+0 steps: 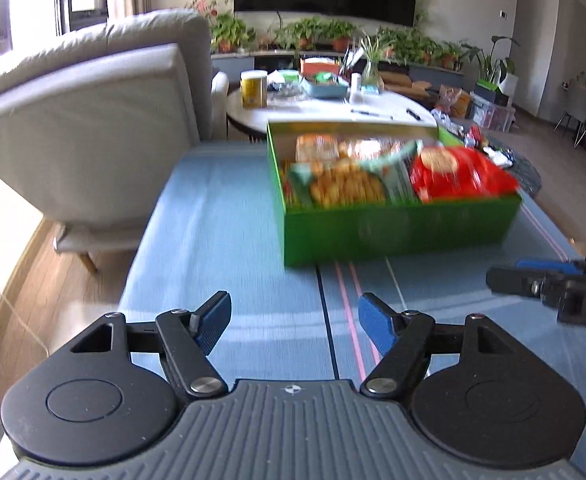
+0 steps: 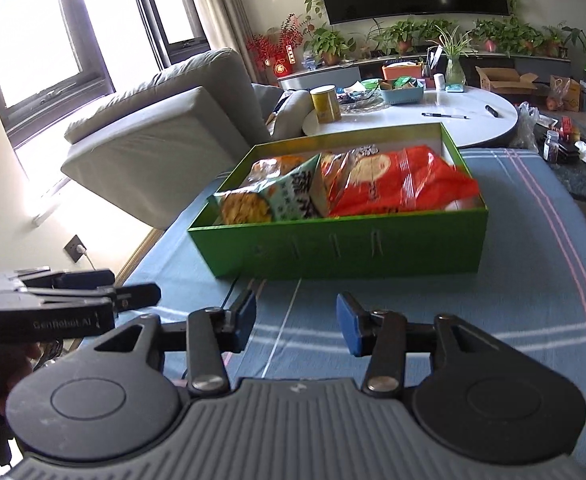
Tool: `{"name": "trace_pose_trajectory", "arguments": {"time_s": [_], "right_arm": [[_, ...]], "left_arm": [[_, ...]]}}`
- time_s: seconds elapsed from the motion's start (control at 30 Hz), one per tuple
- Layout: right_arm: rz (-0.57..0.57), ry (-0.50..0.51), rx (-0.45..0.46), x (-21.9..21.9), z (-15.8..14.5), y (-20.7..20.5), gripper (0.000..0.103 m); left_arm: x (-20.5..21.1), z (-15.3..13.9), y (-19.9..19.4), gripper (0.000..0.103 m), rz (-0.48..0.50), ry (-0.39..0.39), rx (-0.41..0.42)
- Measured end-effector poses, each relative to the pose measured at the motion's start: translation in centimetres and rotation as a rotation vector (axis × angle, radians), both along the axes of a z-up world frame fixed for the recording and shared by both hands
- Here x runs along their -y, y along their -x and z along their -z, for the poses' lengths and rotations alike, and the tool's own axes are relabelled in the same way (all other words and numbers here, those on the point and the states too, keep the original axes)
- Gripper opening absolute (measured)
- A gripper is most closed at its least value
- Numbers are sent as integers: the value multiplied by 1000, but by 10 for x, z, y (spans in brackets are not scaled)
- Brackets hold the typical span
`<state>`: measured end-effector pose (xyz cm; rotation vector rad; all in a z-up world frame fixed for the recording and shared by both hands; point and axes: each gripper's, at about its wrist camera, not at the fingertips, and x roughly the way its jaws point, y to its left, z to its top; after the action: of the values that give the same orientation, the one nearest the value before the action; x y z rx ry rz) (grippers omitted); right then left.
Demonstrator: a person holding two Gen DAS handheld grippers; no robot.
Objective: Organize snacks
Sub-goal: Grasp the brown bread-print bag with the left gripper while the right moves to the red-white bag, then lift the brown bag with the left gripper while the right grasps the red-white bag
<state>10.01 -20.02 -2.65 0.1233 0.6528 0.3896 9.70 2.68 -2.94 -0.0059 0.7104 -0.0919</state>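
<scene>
Both the left gripper (image 1: 295,320) and right gripper (image 2: 296,322) gape, empty — at twelve o'clock, the seemingly overfull green box (image 2: 345,248) could spill the red bag (image 2: 405,184).

left gripper (image 1: 295,320) agape, right gripper (image 2: 297,326) agape, both empty

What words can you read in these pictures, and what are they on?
"GenRobot.AI": on the side of the left gripper, seen from the right wrist view.
"DA": cut-off white letters on the right gripper, in the left wrist view.
Green-and-white snack bag: big printed characters, too blurred to read.
Red snack bag: print unreadable.
Green box: no readable text.
</scene>
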Motion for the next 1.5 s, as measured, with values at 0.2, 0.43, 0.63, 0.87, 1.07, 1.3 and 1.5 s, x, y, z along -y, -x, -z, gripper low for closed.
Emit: {"name": "trace_pose_trajectory", "arguments": {"time_s": [0.2, 0.43, 0.63, 0.87, 1.07, 1.3, 1.5], "right_arm": [[31, -18, 6, 4, -1, 22, 85], [48, -42, 31, 10, -4, 44, 85], [39, -40, 38, 11, -1, 56, 85], [28, -37, 28, 12, 5, 63, 85], [35, -36, 6, 15, 13, 64, 85], [-3, 3, -39, 7, 28, 65, 85], [-113, 43, -68, -10, 41, 74, 85]], "left_arm": [[2, 22, 26, 68, -14, 2, -74], [14, 37, 40, 68, -20, -63, -109], [18, 50, 43, 68, -27, -65, -141], [17, 56, 44, 62, -38, -53, -116], [15, 54, 49, 55, -17, -29, -94], [3, 39, 55, 55, -49, 16, -38], [-4, 27, 59, 55, -62, 30, 10]]}}
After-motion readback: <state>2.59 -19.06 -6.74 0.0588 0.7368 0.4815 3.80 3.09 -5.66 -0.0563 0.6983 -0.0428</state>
